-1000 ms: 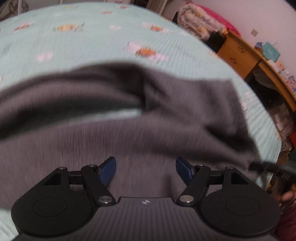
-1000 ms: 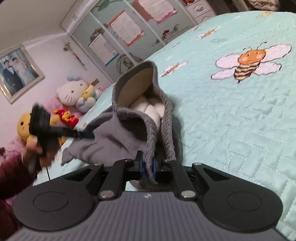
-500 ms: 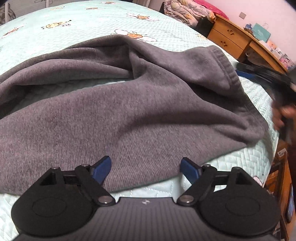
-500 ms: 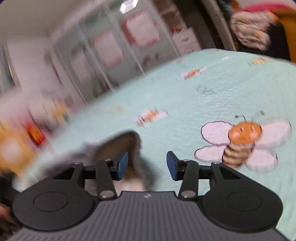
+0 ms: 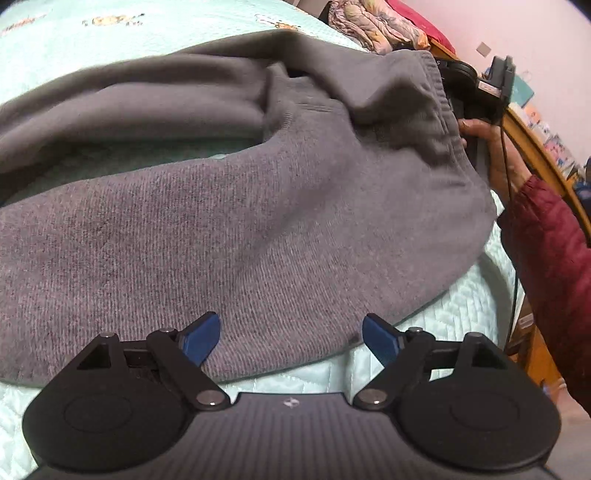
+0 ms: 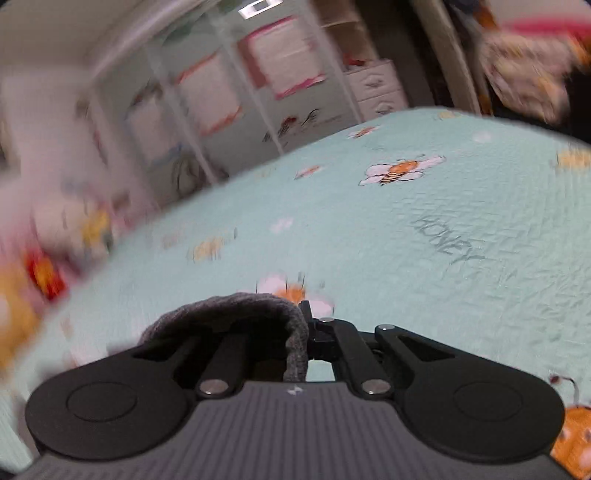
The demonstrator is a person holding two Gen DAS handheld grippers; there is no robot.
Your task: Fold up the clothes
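Left hand-held gripper (image 5: 291, 334): blue-padded fingers (image 5: 201, 336) spread wide apart, nothing between them. It hangs just over the near hem of the grey sweatpants (image 5: 258, 206); contact with the cloth cannot be judged.

Right hand-held gripper (image 6: 304, 332): fingers drawn together and clamped on the ribbed waistband (image 6: 295, 343) of the same garment. The band loops up and over the left finger linkage and hides it; only the right linkage shows bare. The pads themselves are covered by cloth.

In the left wrist view the sweatpants lie spread across the near part of the bed (image 5: 92, 29), on its mint-green quilted bedspread. One leg runs broad and flat from near left to right; a second fold lies beyond it toward the far left, with a strip of bedspread showing between. The ribbed waistband end stands raised at far right, where the person's right hand (image 5: 491, 147) in a dark red sleeve (image 5: 550, 251) holds the other device against it.

Right wrist view is motion-blurred. Readable: bee prints (image 6: 400, 170) on the bedspread and the stitched word "HONEY" (image 6: 447, 240) to the right. Beyond the far bed edge stands a wardrobe (image 6: 229, 99) with pink-edged panels. A blurred wooden desk (image 5: 539, 155) sits at far right in the left wrist view.
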